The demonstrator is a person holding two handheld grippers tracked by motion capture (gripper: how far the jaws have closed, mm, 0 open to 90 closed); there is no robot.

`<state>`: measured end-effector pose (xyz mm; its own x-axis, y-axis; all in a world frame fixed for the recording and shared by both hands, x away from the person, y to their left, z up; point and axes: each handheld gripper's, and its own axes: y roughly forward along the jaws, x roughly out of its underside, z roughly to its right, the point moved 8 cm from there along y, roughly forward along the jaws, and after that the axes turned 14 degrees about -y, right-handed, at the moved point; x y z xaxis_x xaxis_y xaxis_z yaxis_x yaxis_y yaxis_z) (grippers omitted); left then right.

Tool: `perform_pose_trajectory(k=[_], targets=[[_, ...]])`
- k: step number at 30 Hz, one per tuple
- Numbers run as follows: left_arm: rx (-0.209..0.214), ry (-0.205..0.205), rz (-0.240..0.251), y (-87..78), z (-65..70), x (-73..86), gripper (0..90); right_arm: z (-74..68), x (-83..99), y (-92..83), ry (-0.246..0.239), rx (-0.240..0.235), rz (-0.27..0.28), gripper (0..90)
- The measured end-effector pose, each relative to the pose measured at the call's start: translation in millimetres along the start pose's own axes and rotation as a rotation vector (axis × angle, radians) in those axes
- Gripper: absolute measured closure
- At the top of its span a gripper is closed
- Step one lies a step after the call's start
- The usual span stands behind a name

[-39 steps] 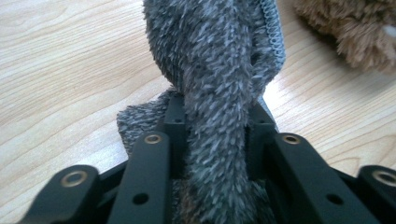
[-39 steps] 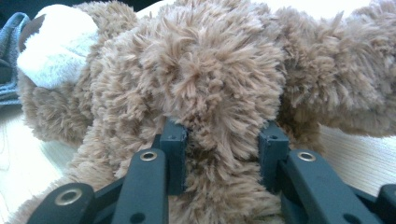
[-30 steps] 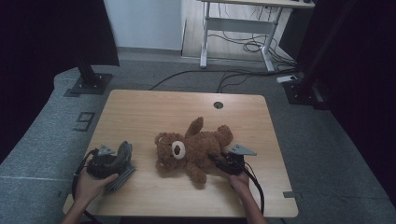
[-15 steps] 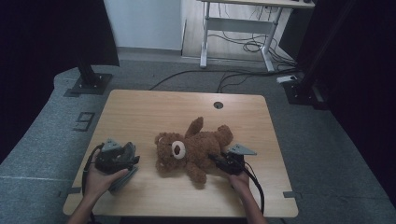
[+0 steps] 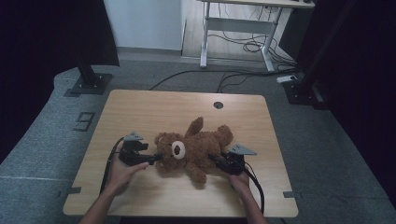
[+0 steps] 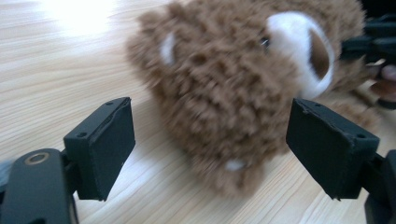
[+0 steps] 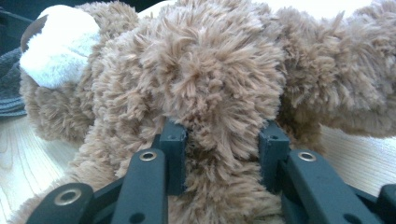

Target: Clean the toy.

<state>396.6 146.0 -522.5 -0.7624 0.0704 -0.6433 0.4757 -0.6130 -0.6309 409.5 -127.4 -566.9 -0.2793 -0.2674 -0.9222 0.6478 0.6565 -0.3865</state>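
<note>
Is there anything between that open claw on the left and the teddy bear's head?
Nothing visible. The left gripper has just been opening its jaws, and only bare table lies between them and the teddy bear. The head sits just ahead of the pads, untouched. The right gripper already clamps the bear's body.
</note>
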Motion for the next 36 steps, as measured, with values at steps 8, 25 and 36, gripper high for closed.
perform_pose_trajectory(k=[8, 25, 36], targets=[[0.049, -0.036, -0.018, 24.4, 8.4, -5.0, 14.6, -1.1, 0.1, -0.5, -0.003, 0.008, 0.002, 62.9], [0.031, 0.003, -0.022, 33.4, 13.0, -13.7, 13.4, -5.2, -0.7, -2.8, -0.01, 0.024, 0.007, 62.6], [0.064, -0.057, -0.056, 42.2, 8.7, -12.3, 7.4, -8.7, -0.5, -5.2, -0.036, 0.018, 0.013, 62.5]])
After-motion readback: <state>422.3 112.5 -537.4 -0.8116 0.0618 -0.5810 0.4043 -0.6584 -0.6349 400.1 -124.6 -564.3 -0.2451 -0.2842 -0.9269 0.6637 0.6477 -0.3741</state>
